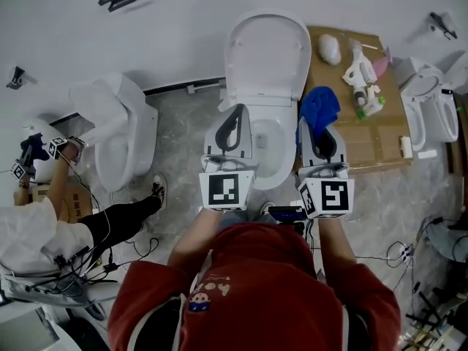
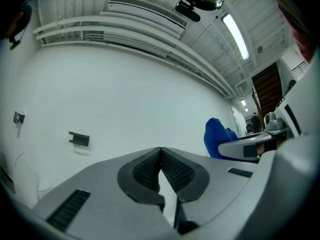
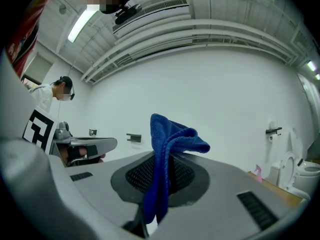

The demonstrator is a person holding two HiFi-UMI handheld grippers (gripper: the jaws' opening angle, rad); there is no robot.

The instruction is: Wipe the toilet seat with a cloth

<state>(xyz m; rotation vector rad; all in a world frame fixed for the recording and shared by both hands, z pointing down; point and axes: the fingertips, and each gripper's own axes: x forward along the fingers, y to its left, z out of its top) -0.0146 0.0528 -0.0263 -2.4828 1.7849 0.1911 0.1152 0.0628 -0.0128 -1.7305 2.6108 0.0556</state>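
A white toilet stands in the middle of the head view with its lid (image 1: 267, 50) raised and the seat (image 1: 281, 170) down over the bowl. Both grippers hover level above it, pointing at the wall. My right gripper (image 1: 322, 134) is shut on a blue cloth (image 1: 319, 108), which sticks up between the pads (image 3: 187, 176) and folds over to the right (image 3: 170, 139). My left gripper (image 1: 232, 123) is shut with nothing between its pads (image 2: 145, 171). From the left gripper view the cloth (image 2: 217, 136) shows off to the right.
A cardboard sheet (image 1: 380, 148) right of the toilet carries a spray bottle (image 1: 362, 79) and small items. Another toilet (image 1: 121, 134) stands at the left and a third (image 1: 431, 108) at the far right. A seated person's leg (image 1: 124, 218) stretches in from the left; cables (image 1: 402, 254) lie on the floor.
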